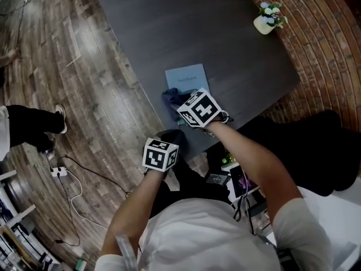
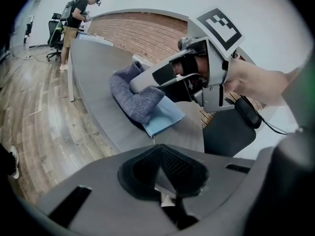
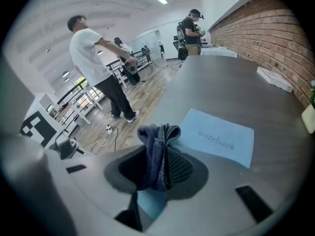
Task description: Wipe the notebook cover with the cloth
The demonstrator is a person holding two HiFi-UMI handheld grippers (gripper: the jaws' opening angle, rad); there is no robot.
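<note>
blue cover [image 3: 221,140] reads "notebook"; right gripper [image 3: 164,170] clamps cloth [image 3: 155,136].

A thin, light-blue rectangular notebook [image 1: 187,77] lies flat and closed on the dark grey desk [image 1: 186,27], close to the desk's near edge and slightly askew to it. Its plain cover bears the word "notebook" in small dark letters, legible in the right gripper view [image 3: 219,137]. A dark blue-grey, woolly-textured cloth [image 3: 156,154] is bunched into a thick fold and pinched between the jaws of the right claw [image 3: 160,167]. Its free end spills forward onto the notebook's near edge, covering that end of the cover [image 1: 171,99]. The rest of the cover lies bare.
</note>
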